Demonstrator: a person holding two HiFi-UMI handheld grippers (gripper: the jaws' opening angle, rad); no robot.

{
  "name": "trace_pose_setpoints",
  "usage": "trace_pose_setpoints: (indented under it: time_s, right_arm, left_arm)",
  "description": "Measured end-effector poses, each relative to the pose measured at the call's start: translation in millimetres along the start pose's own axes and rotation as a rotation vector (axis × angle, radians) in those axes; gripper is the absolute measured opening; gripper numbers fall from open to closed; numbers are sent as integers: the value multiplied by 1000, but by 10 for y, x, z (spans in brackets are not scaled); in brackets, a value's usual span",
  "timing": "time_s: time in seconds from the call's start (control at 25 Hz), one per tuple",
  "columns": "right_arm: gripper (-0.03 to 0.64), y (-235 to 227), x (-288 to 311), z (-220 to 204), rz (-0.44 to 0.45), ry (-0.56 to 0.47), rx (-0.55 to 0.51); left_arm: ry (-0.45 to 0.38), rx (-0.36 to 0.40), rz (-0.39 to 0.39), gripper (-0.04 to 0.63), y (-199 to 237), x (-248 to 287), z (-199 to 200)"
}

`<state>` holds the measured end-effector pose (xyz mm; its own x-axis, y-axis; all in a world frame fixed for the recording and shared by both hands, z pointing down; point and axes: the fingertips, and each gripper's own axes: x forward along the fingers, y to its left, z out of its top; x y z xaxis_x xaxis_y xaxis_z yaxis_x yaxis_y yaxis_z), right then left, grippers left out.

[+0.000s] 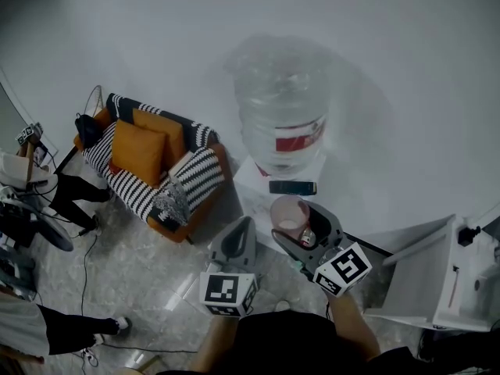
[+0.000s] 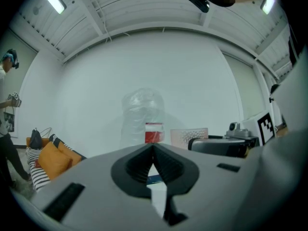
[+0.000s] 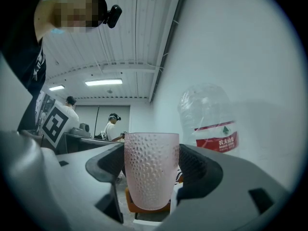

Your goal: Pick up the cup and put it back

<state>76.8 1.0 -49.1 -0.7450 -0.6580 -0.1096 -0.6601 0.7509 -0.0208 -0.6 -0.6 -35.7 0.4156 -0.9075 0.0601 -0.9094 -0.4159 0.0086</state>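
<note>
1. the right gripper (image 3: 152,177) is clenched on the pink dimpled cup (image 3: 151,158), holding it upright in the air, near the water bottle (image 1: 283,104).
2. the left gripper (image 2: 154,153) is closed on nothing, idle alongside.
3. step, as i judge it: cup lifted, not yet put back.
4. next calls for lowering it level onto what seems to be the white dispenser top (image 1: 254,180), then letting go.

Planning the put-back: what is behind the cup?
Behind the cup, shut in the right gripper, a water bottle stands to its right, and an orange sofa shows below its base. The cup covers whatever lies straight behind it.
</note>
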Motion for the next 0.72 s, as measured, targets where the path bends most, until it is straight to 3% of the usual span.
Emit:
trace_pose_setpoints:
  time_s: [0.32, 0.72]
  right_arm:
    - [353, -4, 55, -123, 3, 21, 20]
    - [353, -30, 142, -492, 39, 35, 63]
  left_arm:
    - [32, -9, 4, 14, 94, 18, -110]
    - [124, 21, -7, 13, 410, 145, -541]
